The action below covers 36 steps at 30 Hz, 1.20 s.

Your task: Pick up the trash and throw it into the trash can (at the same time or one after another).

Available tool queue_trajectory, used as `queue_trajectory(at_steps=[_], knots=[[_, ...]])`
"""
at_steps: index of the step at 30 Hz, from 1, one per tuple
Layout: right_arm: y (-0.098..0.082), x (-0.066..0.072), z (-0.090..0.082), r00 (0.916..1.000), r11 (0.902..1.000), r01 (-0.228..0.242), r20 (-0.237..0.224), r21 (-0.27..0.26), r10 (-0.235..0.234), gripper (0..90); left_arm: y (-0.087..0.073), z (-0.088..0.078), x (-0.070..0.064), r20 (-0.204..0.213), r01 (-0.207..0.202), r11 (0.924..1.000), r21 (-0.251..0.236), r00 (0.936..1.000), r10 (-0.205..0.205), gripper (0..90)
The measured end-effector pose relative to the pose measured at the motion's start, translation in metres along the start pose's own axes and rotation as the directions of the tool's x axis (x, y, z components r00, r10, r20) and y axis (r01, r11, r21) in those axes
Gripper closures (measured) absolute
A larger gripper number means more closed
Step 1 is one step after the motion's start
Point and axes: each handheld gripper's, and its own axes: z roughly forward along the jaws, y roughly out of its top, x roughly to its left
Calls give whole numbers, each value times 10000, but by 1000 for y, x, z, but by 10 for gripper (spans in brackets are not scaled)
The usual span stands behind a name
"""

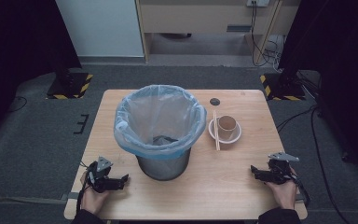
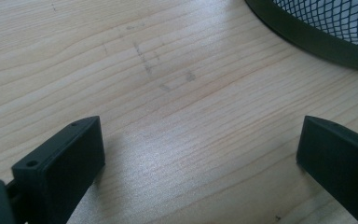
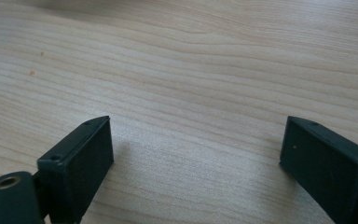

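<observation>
Currently left gripper (image 1: 121,179) and right gripper (image 1: 256,171) resting near bin (image 1: 161,123), jaws gaping, empty. Cup (image 1: 226,125), chopsticks (image 1: 216,130) sitting right of bin, possibly tipping if clipped.

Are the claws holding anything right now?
No. The left claw and the right claw are both open, with bare light wooden table between their jaws.
</observation>
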Motion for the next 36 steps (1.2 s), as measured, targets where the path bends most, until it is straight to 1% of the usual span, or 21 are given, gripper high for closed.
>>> queue_trajectory(at_steps=[4,7,10,11,14,20,23,24,26,31,33,34,36], knots=[[2,0,-2,10000,9999,-57,-5,-125,57,113,0,0,-1,-36,33,10000,8,10000,-33,0],[3,1,-5,10000,9994,-52,-36,-340,50,115,0,0,-1,-34,35,10000,10,10000,-35,0],[5,0,-10,9995,9979,-255,-183,-594,244,112,0,0,-1,-22,21,10000,15,10000,-21,0],[6,0,-13,9997,9971,-175,-203,-737,160,111,0,0,0,-13,3,10000,19,10000,-3,0],[6,0,-15,9998,9969,-115,-195,-775,100,108,0,0,-1,-16,-10,10000,23,10000,10,0],[10,2,-22,9995,9941,-174,-297,-1075,143,105,0,0,-2,-59,27,10000,28,10000,-27,0],[13,2,-29,9992,9902,-244,-335,-1378,199,116,0,0,-2,-83,45,10000,27,10000,-44,0],[13,2,-29,9992,9902,-244,-335,-1378,199,116,0,0,-2,-89,52,10000,27,9999,-51,0],[15,2,-31,9990,9876,-256,-398,-1551,196,122,0,0,-3,-113,57,10000,37,9999,-57,0],[20,3,-34,9989,9853,-192,-455,-1699,116,123,0,0,-3,-128,73,10000,35,9999,-72,0],[26,5,-39,9987,9798,-168,-512,-1991,67,124,0,0,-3,-133,78,10000,34,9999,-78,0],[26,5,-39,9987,9798,-168,-512,-1991,67,124,0,0,-3,-133,80,10000,33,9999,-80,0],[31,8,-42,9978,9749,-171,-656,-2222,25,125,0,0,-4,-140,88,10000,32,9999,-87,0]])
